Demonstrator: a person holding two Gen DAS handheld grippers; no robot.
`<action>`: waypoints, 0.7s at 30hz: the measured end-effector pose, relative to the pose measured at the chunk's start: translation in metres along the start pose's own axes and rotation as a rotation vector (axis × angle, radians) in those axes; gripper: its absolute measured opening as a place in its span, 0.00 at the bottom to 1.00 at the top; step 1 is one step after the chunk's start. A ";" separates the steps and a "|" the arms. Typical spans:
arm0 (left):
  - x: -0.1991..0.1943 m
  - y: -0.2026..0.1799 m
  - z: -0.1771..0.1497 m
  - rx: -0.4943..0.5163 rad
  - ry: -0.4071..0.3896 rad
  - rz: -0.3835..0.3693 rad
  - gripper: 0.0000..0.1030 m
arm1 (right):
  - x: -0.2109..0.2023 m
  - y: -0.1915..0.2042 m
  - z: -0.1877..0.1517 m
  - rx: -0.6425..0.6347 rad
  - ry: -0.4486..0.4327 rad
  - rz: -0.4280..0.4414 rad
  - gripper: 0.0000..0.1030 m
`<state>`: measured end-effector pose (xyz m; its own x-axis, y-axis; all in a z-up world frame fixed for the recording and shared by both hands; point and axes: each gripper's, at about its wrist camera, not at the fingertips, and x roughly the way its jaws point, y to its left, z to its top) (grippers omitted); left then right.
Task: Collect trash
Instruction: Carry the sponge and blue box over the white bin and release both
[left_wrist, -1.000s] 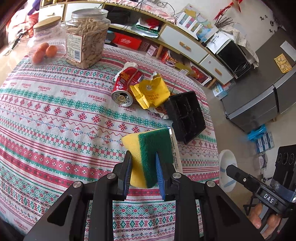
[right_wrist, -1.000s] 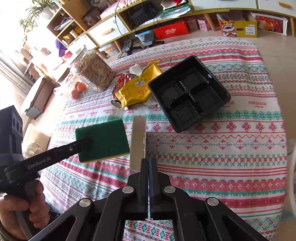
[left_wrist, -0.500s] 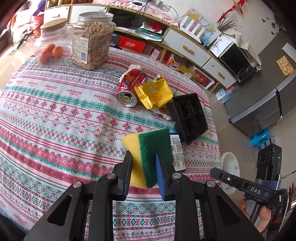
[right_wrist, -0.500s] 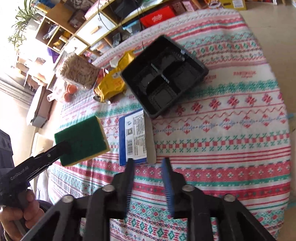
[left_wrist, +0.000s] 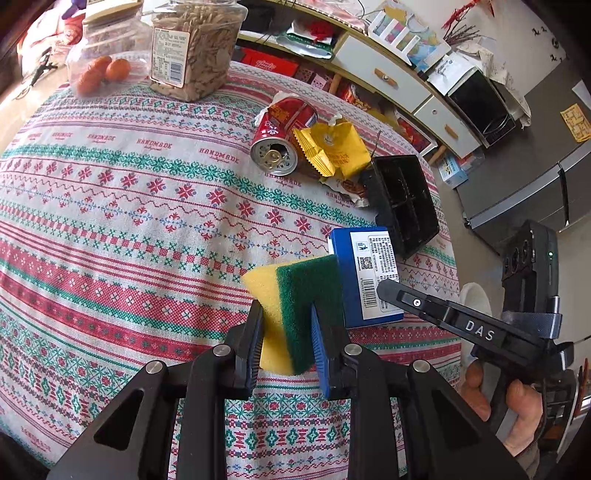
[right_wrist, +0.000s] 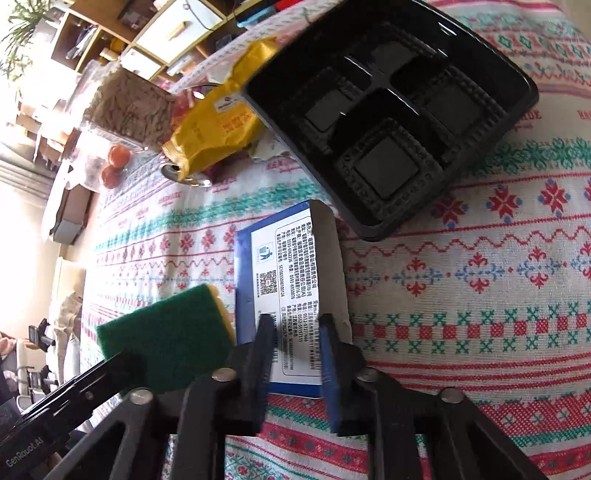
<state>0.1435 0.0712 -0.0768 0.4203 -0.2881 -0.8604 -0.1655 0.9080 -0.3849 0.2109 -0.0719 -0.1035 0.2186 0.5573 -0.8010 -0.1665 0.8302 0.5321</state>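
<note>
Left gripper (left_wrist: 286, 332) is closed firmly on a yellow-and-green sponge (left_wrist: 291, 302), which stands on edge between its fingers with the green scouring face toward the right finger; held clear of the patterned tablecloth (left_wrist: 129, 221), it is probably kept ready for wiping once the litter is gone. Right gripper (right_wrist: 297, 343) stands parted to a moderate gap and holds nothing. Its fingertips sit over the near end of a flattened blue carton (right_wrist: 291, 291), which lies flat on the cloth directly ahead of them; whether they touch it cannot be told. The approach from the short end suggests the carton is the piece of trash in hand.

The carton shows a white printed label with barcode and square code, and a grey cardboard flap along its right edge. Beyond it, touching or nearly touching its far corner, lies an empty black four-compartment tray (right_wrist: 391, 110). Farther ahead and left are a torn yellow wrapper (right_wrist: 218, 129) and a red can (left_wrist: 280, 136) on its side. Two jars, well beyond, appear to be kept goods.
</note>
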 end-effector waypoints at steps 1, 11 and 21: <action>0.000 0.000 0.000 -0.001 0.001 -0.007 0.25 | -0.004 0.006 -0.002 -0.024 -0.003 -0.009 0.06; -0.014 -0.023 -0.005 0.036 -0.009 -0.074 0.25 | -0.051 0.014 -0.015 -0.076 -0.064 -0.087 0.00; -0.022 -0.075 -0.014 0.121 -0.019 -0.142 0.25 | -0.104 -0.004 -0.024 -0.064 -0.159 -0.162 0.00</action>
<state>0.1344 0.0055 -0.0333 0.4486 -0.4109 -0.7937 0.0050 0.8892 -0.4575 0.1659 -0.1338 -0.0286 0.3956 0.4163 -0.8187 -0.1760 0.9092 0.3773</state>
